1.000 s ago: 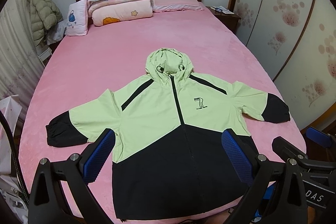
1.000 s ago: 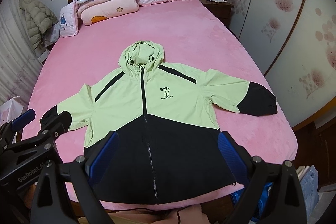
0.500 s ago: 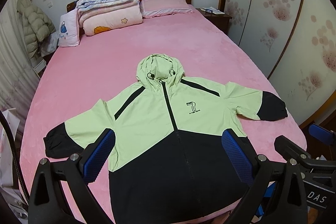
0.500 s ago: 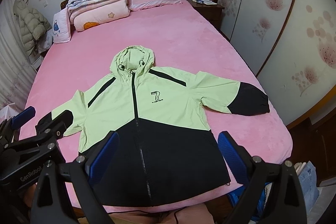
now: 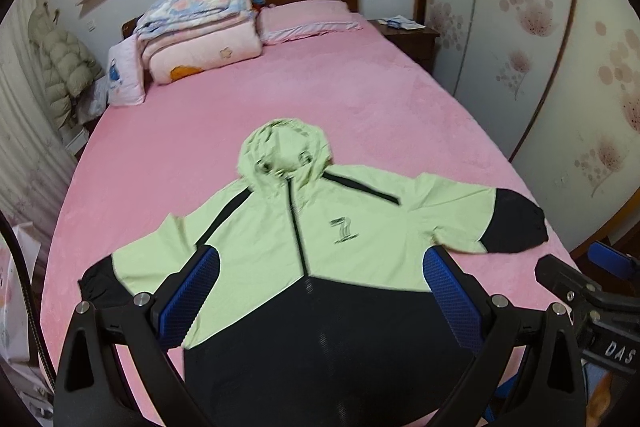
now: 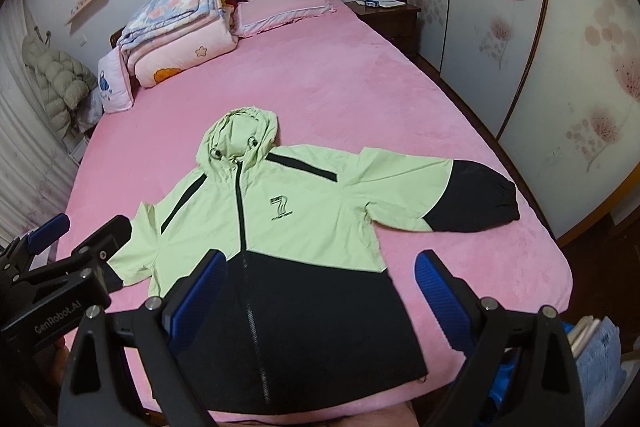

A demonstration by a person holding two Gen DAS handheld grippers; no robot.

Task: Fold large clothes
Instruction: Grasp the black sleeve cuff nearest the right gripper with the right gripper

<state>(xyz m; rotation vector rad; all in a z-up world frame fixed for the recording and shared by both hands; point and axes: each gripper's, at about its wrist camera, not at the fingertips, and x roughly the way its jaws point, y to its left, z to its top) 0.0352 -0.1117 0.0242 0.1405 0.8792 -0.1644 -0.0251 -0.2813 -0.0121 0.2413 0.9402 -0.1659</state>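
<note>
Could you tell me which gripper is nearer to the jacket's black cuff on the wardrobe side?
Right. The right gripper hovers over the hem on that cuff's side; the left gripper sits farther across the jacket.

The left hand-held gripper (image 5: 320, 301) has a black frame, round silver screws and two fingers with bumpy blue pads (image 5: 192, 297). The right hand-held gripper (image 6: 322, 297) looks the same. White letters say "DAS" and "GenRobot.AI".
</note>
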